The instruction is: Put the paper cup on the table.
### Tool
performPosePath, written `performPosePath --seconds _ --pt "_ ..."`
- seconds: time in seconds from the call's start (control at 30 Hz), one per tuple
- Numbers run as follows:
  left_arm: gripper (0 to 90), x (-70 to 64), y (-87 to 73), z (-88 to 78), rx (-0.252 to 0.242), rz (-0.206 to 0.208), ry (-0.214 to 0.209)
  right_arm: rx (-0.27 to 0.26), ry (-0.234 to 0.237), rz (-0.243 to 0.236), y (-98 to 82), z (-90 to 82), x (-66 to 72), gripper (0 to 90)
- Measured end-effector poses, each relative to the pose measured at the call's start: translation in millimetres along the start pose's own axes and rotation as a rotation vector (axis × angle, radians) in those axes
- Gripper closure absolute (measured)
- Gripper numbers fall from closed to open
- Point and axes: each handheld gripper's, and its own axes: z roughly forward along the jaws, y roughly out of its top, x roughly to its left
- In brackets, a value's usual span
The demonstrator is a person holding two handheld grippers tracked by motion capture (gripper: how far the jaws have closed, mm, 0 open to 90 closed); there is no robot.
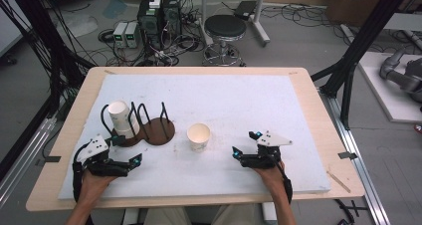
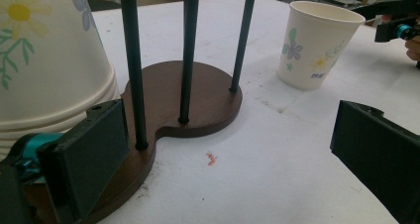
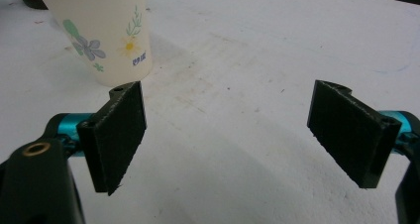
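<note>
One cup stack (image 1: 121,118) sits in the rack (image 1: 149,128); loose cup (image 1: 198,136) remains; both grippers' jaws wide open, empty

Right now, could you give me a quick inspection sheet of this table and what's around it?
Surface: white board on a wooden table, lightly stained; a tiny red scrap near the rack.
Job's things: floral paper cup upright, standing alone; stacked cups held in the wire rack, which has a dark wooden base.
Clutter: nothing seen beyond the scrap.
Grippers: left gripper open, beside the rack; right gripper open, near the lone cup, not touching it.
Cables: one trails from each gripper; a tangle lies on the floor.
Surroundings: black stool, electronics boxes, black frame posts.
</note>
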Motion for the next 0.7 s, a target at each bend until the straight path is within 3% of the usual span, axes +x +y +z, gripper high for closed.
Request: performPosePath --seconds 0.7 --pt "1.8 -0.6 -0.2 -0.4 -0.002 0.006 0.006 0.003 0.010 0.015 0.0 0.4 -1.6 15.5"
